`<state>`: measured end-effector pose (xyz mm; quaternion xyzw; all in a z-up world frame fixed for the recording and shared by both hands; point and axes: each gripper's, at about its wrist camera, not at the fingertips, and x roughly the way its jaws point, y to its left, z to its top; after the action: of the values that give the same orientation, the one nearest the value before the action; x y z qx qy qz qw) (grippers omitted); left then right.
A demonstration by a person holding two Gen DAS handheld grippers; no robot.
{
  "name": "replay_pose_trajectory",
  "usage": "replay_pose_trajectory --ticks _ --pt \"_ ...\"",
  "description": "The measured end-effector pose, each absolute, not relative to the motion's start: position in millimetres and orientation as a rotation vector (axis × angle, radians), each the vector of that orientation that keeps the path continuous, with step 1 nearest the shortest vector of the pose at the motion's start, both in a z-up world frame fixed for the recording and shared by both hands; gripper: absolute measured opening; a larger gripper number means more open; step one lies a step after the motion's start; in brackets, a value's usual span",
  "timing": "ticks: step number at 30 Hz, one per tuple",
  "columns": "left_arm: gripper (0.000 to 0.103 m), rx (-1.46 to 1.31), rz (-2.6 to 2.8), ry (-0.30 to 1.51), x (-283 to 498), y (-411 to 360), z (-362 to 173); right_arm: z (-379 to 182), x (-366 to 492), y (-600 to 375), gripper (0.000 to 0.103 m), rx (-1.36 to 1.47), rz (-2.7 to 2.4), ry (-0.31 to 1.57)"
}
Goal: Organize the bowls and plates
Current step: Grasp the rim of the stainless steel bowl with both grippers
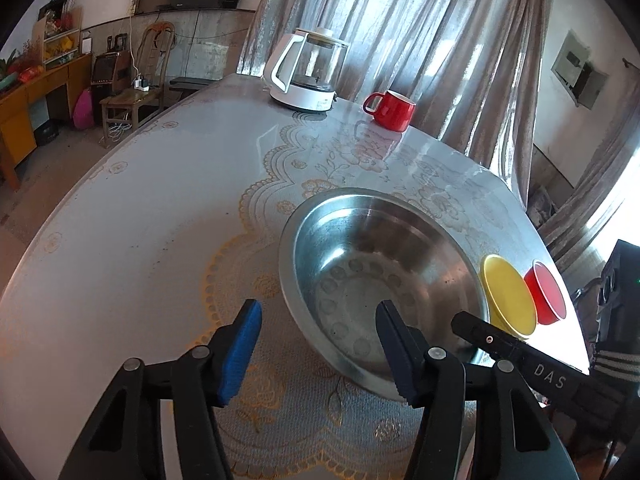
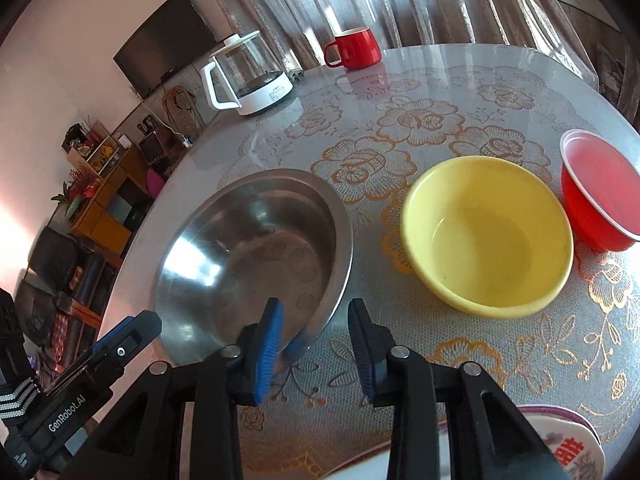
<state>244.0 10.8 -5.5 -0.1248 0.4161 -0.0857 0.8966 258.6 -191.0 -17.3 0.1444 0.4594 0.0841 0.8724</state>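
Note:
A large steel bowl (image 1: 380,280) sits on the round table; it also shows in the right wrist view (image 2: 248,256). A yellow bowl (image 2: 486,236) stands right of it, and a red plastic bowl (image 2: 600,196) further right; both show in the left wrist view, yellow (image 1: 508,296) and red (image 1: 546,294). My left gripper (image 1: 318,344) is open, its jaws straddling the steel bowl's near left rim. My right gripper (image 2: 316,344) is open, its jaws astride the steel bowl's near right rim, and it shows in the left wrist view (image 1: 488,336).
A glass kettle (image 1: 308,72) and a red mug (image 1: 390,110) stand at the far side of the table (image 1: 120,240). A patterned white plate (image 2: 568,444) lies at the near right edge. Curtains hang behind; furniture stands to the left.

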Motion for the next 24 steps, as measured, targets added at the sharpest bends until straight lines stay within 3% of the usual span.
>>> replay_pose_trajectory --ticks 1,6,24 --pt "0.041 -0.244 -0.185 0.876 248 7 -8 -19 260 -191 0.025 0.307 0.184 0.961" --pt "0.029 -0.200 -0.189 0.896 253 1 -17 -20 261 -189 0.021 0.306 0.188 0.956" --pt "0.032 -0.166 -0.207 0.861 191 2 -10 -23 228 -189 0.020 0.293 0.238 0.970"
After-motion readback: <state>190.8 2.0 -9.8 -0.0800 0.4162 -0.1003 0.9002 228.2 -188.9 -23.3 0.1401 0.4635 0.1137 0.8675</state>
